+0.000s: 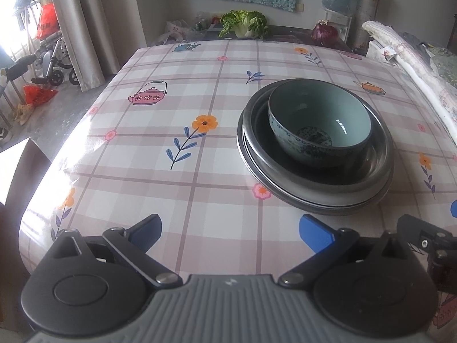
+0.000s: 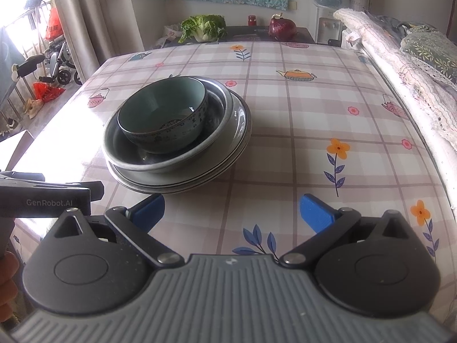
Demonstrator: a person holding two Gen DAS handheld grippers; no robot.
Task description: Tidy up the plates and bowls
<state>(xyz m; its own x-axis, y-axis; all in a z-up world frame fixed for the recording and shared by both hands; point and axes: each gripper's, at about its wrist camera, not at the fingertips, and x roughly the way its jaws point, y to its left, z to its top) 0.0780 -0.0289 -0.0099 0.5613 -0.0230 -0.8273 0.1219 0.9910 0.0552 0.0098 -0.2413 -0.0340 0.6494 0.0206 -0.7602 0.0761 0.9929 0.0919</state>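
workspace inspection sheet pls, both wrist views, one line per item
surface: table under a plaid floral tablecloth, glare at its left edge
job's things: celadon bowl nested in a metal basin on stacked plates
clutter: nothing seen on the cloth
grippers: left tongs open, empty; right tongs open, empty, both short of the stack
cables: nothing seen
surroundings: napa cabbage and red cabbage on the far counter, water dispenser, wheelchair, curtain

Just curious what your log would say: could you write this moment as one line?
left gripper: open, empty | right gripper: open, empty | bowl: nested in stacked plates | tablecloth: dishes centred
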